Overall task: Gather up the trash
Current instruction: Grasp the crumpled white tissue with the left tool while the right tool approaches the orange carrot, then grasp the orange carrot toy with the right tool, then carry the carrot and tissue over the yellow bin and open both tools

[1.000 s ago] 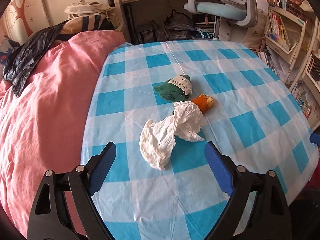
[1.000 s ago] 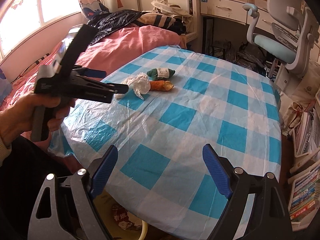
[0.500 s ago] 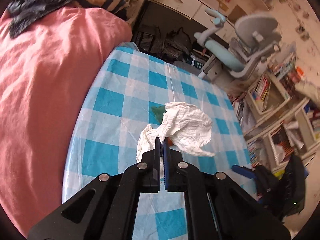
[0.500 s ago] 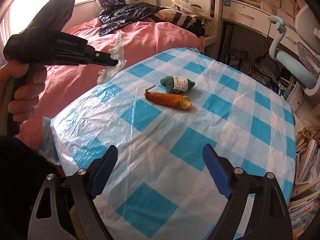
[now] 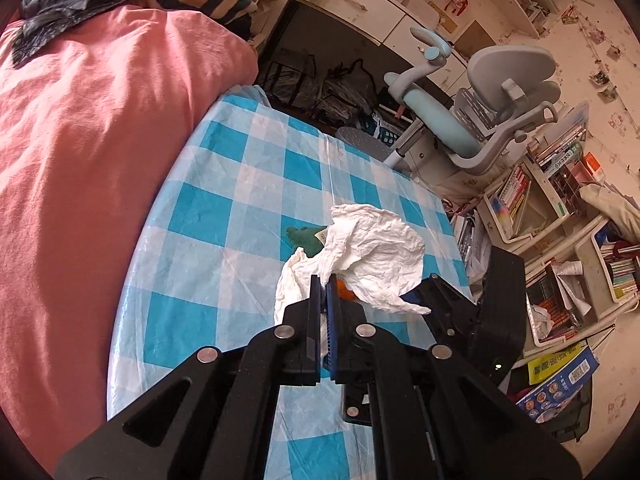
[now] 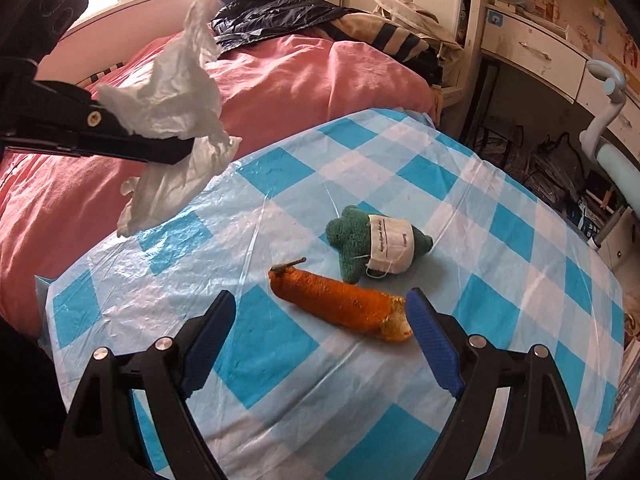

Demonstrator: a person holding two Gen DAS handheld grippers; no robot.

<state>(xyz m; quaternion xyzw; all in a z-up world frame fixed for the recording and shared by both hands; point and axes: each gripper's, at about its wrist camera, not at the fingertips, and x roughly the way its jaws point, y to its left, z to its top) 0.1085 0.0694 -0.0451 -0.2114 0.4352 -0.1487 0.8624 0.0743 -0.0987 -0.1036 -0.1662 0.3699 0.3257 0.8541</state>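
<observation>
Left gripper (image 5: pixel 325 284) clenched on crumpled tissue (image 5: pixel 376 256), lifted off counter (image 6: pixel 500 280), upper left in right view. Tissue feather-light, soft, tearable; pinch bunched middle. Right gripper (image 6: pixel 320 332) spread wide, empty.

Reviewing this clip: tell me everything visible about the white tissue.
The tissue is a crumpled white sheet of thin, creased paper, pinched near its middle by the left gripper, whose jaws are shut on it. It hangs in the air above the checked tablecloth, touching nothing else. One ruffled part stands up above the jaws; a longer flap droops below them. It sits apart from the orange carrot toy.
</observation>
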